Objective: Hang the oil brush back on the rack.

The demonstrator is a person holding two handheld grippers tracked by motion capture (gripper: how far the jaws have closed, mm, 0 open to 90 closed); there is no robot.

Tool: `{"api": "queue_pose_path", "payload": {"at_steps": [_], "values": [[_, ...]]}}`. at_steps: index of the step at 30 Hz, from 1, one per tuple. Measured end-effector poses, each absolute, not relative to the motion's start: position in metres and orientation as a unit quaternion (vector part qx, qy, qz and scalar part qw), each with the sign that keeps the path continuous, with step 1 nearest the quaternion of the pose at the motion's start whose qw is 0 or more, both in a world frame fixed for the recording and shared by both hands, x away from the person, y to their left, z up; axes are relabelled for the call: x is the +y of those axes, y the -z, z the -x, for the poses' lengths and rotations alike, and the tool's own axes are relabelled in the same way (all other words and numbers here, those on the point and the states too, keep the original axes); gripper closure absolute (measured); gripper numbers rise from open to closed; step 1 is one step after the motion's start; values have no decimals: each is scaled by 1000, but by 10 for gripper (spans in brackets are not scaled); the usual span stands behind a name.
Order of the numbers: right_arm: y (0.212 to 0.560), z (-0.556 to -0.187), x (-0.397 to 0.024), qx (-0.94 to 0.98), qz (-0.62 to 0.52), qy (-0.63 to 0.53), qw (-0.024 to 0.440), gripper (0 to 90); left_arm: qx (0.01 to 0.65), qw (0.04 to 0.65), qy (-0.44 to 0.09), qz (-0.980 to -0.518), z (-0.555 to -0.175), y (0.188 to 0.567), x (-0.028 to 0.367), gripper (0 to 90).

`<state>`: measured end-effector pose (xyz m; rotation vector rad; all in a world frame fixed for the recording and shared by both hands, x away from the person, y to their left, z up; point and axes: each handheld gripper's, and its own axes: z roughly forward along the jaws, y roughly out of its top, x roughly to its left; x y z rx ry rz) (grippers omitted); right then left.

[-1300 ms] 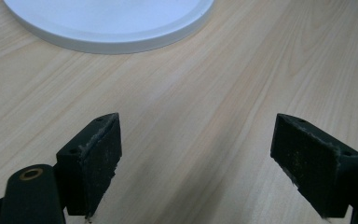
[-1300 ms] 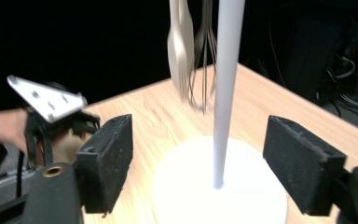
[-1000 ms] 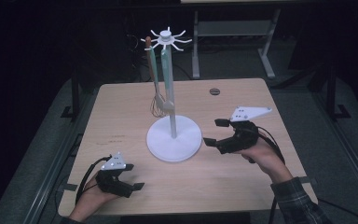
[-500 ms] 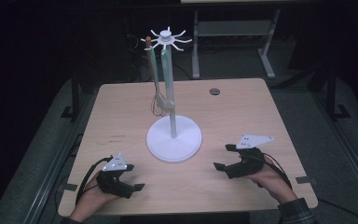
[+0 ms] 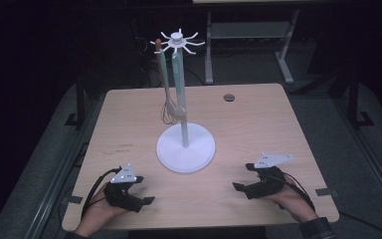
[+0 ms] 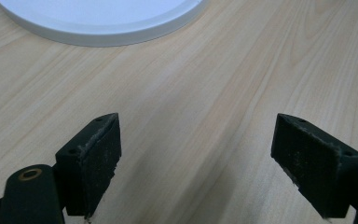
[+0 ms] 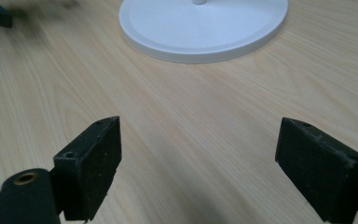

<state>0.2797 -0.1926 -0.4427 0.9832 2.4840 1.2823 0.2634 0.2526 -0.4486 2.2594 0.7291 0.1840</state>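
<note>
High view: whisk (image 5: pixel 169 107) hung on the stand (image 5: pixel 185 149) clear of the table, left gripper (image 5: pixel 146 200) and right gripper (image 5: pixel 238 187) parked near its base, wide open, holding nothing, probably done.

Lab/test rig: bare wood table (image 5: pixel 258 124) w/ cable port (image 5: pixel 229 97); dark surrounds; metal frame (image 5: pixel 248 35) behind.
</note>
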Motion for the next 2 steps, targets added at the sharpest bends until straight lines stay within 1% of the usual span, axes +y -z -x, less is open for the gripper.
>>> {"api": "queue_pose_path", "payload": {"at_steps": [2], "values": [[443,-280,-193,833,-332,-432,91,143,284,371,-72,-881,-264,449,252,155]]}}
